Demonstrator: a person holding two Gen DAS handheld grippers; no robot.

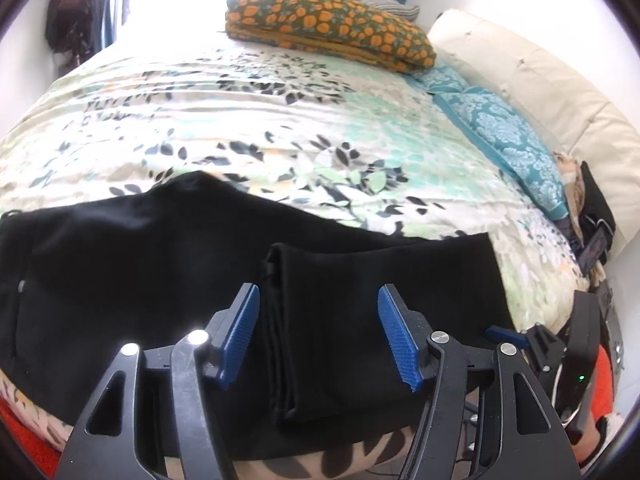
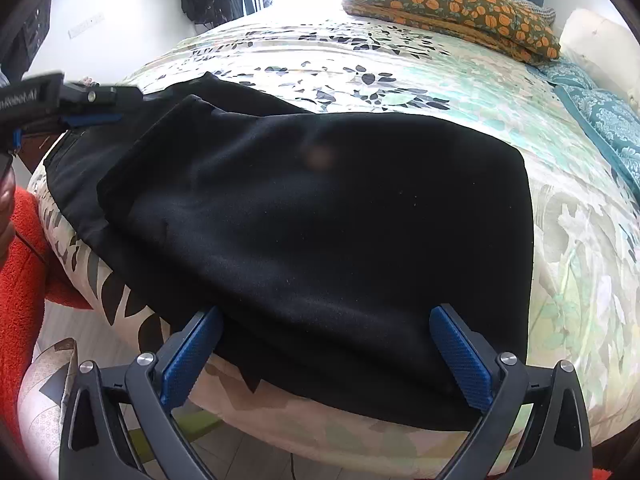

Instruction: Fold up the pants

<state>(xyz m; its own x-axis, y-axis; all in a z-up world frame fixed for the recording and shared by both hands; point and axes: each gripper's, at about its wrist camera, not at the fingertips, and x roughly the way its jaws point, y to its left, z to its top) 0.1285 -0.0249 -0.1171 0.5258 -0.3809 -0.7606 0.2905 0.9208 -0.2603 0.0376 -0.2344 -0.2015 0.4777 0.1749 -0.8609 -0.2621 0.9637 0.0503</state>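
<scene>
Black pants (image 2: 320, 216) folded at frame centre; left gripper (image 1: 318, 332) and right gripper (image 2: 326, 354) jaws apart, empty. Next fold: pinch all layers together, keeping edges aligned.

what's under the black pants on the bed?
The black folded pants lie on a floral leaf-print bedspread, which shows all around them. One folded layer rests on another. Anything else beneath is covered by the cloth.

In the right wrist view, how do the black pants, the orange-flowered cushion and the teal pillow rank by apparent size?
1. Black pants, largest, though nearest the camera.
2. Orange-flowered cushion.
3. Teal pillow, cut off by the frame edge, so its rank against the cushion is unsure.
</scene>
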